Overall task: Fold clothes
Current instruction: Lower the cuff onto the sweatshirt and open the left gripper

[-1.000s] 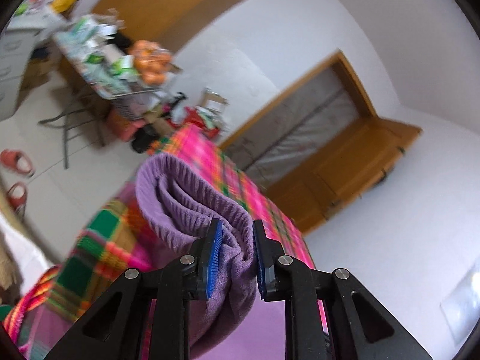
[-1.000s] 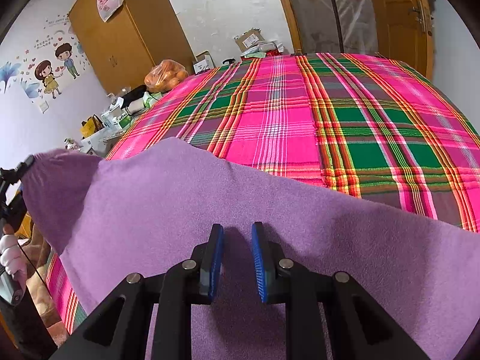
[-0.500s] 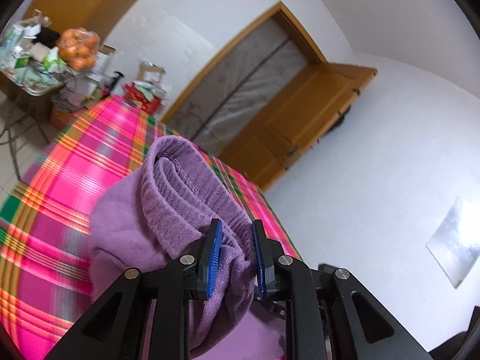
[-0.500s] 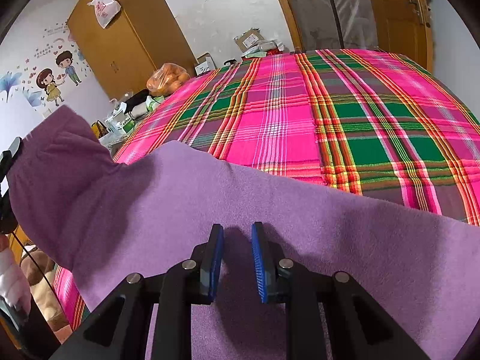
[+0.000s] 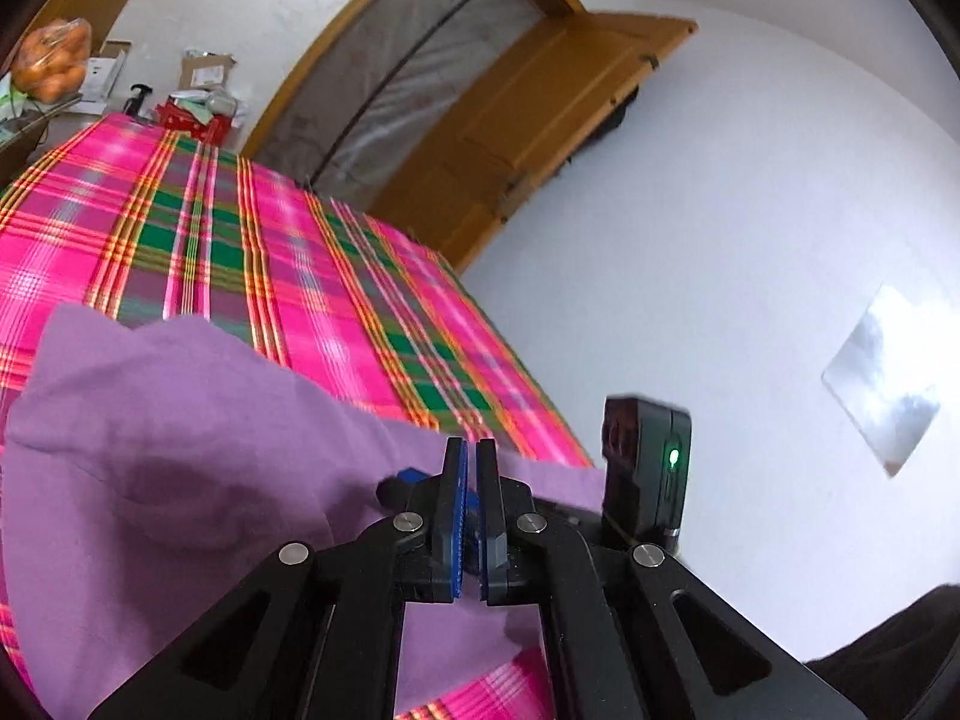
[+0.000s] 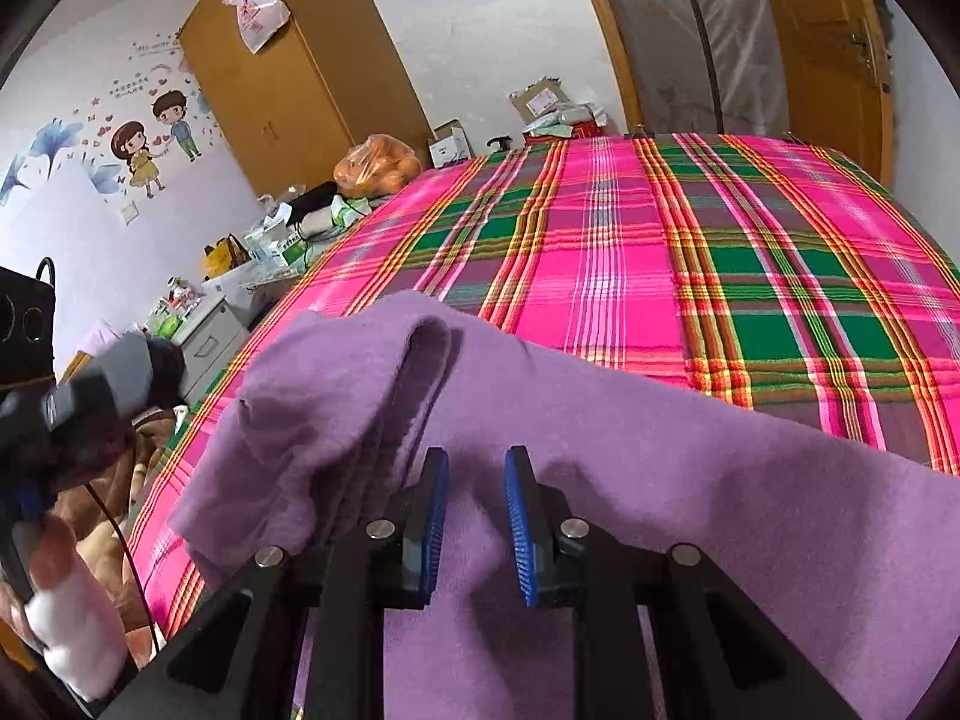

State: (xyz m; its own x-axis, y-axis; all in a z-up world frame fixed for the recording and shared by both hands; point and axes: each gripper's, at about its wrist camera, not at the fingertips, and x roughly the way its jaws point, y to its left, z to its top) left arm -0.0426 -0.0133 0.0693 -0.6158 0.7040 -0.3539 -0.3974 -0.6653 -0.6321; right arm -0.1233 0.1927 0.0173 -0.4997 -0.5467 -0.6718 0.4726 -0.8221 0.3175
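Note:
A purple garment [image 5: 180, 450] lies across the near part of a pink and green plaid bed cover [image 5: 288, 252]. My left gripper [image 5: 471, 450] hovers over its near edge, jaws shut with nothing between them. In the right wrist view the garment [image 6: 690, 450] fills the foreground, and its sleeve [image 6: 336, 390] is laid over the body at the left. My right gripper [image 6: 474, 456] is low on the cloth, its pads partly closed with purple fabric bunched between them. The left gripper's body [image 6: 90, 402] and a gloved hand [image 6: 66, 630] show at the left edge.
The plaid bed cover [image 6: 660, 228] stretches away beyond the garment. A wooden door [image 5: 540, 108] stands past the bed's far right. A bag of oranges [image 6: 375, 171], boxes and a cluttered table sit at the far left, beside a wardrobe [image 6: 288, 72].
The left gripper swung right over the bed, let go of the ribbed sleeve cuff and shut empty. The sleeve now lies on the garment's body. The right gripper stayed put.

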